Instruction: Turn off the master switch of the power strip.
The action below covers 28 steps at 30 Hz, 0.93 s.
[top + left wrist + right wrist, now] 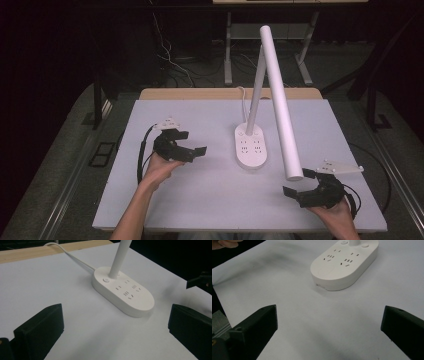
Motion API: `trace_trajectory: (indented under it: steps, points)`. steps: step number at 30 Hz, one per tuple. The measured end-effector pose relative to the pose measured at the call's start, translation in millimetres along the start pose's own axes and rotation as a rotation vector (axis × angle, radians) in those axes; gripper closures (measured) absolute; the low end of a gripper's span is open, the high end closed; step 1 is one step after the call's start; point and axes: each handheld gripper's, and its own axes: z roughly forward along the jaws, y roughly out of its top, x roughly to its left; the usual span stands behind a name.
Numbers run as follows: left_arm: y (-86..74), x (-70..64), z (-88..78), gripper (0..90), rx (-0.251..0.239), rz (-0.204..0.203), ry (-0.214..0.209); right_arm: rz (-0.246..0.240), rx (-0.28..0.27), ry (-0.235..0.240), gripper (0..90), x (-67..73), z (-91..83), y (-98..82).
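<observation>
Both grippers wait empty beside the desk lamp (252, 142); left gripper (196, 143) spread wide, lamp base just ahead of its jaws; right gripper (300, 182) spread too, lamp head (280, 100) hanging just above its tips, probably lined up for a grab.

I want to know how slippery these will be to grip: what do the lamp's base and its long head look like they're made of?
The lamp base looks like moulded white plastic with a smooth, faintly satin finish: rounded edges, socket slots cut in, soft highlights. The lamp head, a long white tube, looks like smooth matte plastic or painted metal; the look leaves that open. Both seem hard and fairly slick.
</observation>
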Motion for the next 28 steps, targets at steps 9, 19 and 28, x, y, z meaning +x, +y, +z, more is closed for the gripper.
trace_trajectory:
  steps: [9,19,28]
  points:
    - [-29.5,-7.3,-20.5,0.0,-0.027,-0.019,0.01,-0.009,0.001,-0.001,0.0,1.4,1.2,0.4]
    - [-55.8,-19.7,-39.4,0.0,-0.049,-0.041,0.034,-0.004,-0.001,-0.003,0.1,0.6,0.1,0.1]
    - [-73.4,-29.2,-49.1,0.0,-0.04,-0.041,0.033,0.0,0.001,-0.004,0.1,1.0,0.3,-0.4]
